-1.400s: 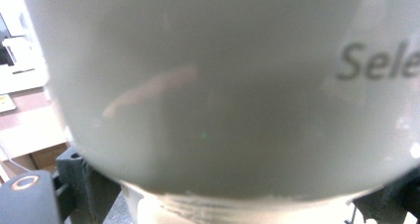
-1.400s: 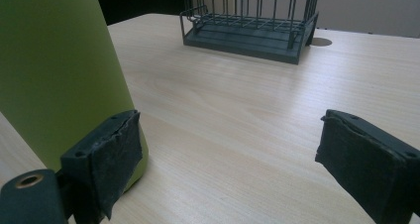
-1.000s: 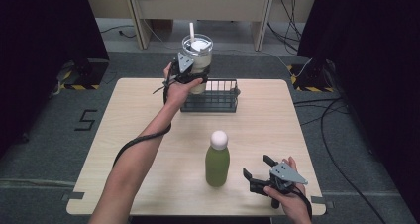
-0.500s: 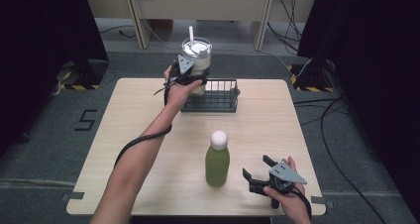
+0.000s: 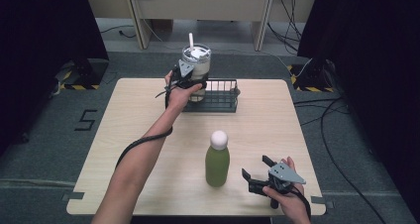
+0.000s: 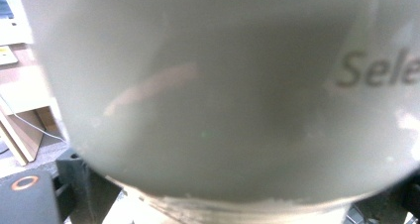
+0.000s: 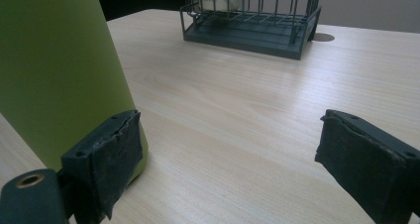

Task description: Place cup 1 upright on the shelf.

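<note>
At the far left end of the wire basket (image 5: 218, 97), the left gripper (image 5: 190, 78) is clamped on a clear lidded cup (image 5: 198, 68) of pale drink with a white straw, holding it upright with its base at about rim level of the basket's left compartment; in the left gripper view the cup's wall (image 6: 223, 95) sits right against the lens. The step in hand looks like setting this cup into the basket, so the next move calls for a straight, level descent that keeps the base clear of the wires, and a release only once the cup stands on the basket floor. Further right, near the front edge of the table (image 5: 124, 135), a green bottle (image 5: 217, 159) with a white cap stands upright. Just beside it, the right gripper (image 5: 258, 177) rests low with its jaws wide and empty, one pad (image 7: 111, 149) close by the bottle's base.
</note>
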Demonstrator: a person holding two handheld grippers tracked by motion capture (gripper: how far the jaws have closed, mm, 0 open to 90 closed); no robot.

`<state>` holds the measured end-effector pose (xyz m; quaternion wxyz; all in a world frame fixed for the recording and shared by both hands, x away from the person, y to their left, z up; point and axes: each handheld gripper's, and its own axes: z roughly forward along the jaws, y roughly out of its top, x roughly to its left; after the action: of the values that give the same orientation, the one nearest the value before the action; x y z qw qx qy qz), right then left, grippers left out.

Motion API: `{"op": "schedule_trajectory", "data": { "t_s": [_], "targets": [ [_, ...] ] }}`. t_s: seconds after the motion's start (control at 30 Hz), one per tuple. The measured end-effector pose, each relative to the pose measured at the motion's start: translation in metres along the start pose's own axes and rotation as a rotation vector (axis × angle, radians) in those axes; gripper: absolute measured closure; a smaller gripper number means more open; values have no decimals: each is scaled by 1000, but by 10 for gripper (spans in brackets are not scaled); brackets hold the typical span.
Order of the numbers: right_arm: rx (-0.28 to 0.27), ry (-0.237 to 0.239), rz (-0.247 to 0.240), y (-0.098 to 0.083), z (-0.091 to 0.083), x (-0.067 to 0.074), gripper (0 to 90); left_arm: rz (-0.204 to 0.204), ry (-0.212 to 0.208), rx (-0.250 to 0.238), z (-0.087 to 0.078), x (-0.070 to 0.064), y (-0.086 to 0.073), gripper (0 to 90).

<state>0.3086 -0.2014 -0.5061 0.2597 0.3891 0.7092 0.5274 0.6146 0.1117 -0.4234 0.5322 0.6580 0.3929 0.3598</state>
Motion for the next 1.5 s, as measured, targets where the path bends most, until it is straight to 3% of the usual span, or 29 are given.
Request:
{"op": "schedule_trajectory", "data": {
  "t_s": [0.93,1.5],
  "targets": [
    [8,11,-5,0,2,4,103,-18,-42,21,-4,7,-7,86],
    [0,11,-14,2,1,4,86,-14,-49,19,-14,6,-5,2]
  ]
}}
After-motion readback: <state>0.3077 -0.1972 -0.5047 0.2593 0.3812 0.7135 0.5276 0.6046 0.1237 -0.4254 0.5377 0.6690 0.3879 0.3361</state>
